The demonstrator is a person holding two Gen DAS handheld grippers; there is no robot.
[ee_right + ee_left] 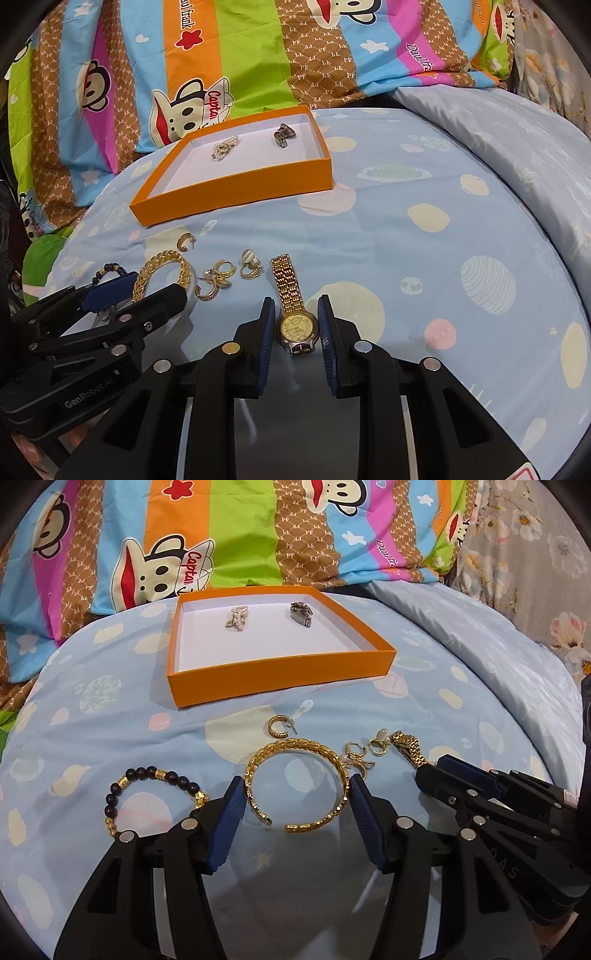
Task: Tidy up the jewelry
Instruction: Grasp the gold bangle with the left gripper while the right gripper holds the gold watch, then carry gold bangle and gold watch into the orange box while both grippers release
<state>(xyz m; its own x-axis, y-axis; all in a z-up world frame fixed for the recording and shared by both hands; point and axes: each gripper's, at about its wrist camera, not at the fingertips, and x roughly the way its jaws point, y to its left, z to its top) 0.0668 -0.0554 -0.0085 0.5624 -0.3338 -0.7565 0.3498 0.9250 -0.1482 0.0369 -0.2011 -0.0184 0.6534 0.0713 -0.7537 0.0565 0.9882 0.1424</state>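
An orange box (280,674) (236,199) with a white floor holds a pearl piece (233,618) (224,147) and a grey metal piece (301,613) (283,135). On the blue bedspread lie a gold bangle (295,786) (162,275), a dark bead bracelet (155,794), a gold hoop earring (277,727) (185,242), several small earrings (364,755) (229,278) and a gold watch (293,314) (408,749). My left gripper (295,794) is open with its fingers either side of the bangle. My right gripper (295,317) is open around the watch face.
A striped cartoon-monkey quilt (221,535) is bunched behind the box. A pale blue duvet fold (480,635) rises at the right. The right gripper body (498,812) shows in the left wrist view, the left gripper body (92,332) in the right wrist view.
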